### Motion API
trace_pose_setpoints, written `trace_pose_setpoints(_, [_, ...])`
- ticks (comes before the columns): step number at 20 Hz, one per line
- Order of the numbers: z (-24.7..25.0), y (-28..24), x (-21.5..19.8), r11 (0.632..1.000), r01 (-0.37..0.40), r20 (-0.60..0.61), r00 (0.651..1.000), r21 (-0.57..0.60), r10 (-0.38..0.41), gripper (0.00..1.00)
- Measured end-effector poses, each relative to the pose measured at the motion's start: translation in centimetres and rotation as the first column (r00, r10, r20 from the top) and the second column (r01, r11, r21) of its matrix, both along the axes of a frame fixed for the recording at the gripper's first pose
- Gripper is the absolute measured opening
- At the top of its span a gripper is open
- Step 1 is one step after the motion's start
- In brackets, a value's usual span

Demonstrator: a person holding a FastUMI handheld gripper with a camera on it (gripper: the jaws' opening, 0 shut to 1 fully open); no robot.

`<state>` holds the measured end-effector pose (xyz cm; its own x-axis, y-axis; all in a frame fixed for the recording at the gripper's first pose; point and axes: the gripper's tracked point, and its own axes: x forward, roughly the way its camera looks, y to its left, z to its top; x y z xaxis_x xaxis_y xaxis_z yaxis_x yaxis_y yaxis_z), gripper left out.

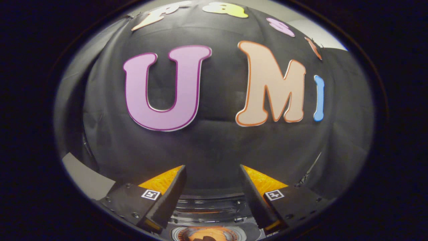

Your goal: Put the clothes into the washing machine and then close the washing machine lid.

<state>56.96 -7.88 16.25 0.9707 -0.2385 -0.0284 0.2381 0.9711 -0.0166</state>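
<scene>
The gripper gapes wide and empty, facing the wall; no clothes or washer lie ahead.

The gripper is held with its jaws spread apart, and nothing is caught in the gap between them. Straight ahead, the way is barred by the black cloth wall. Below the jaws, the space is taken up by a round machine part, partly seen.
</scene>
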Motion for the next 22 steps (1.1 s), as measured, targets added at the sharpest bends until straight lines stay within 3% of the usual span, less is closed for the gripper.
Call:
trace_pose_setpoints(12, [-5.4,-0.4,4.8,1.0,-0.023,-0.145,0.989,-0.007,0.021,0.98])
trace_pose_setpoints(22, [-5.4,-0.7,4.3,0.999,-0.001,-0.107,0.994,0.045,0.006,0.99])
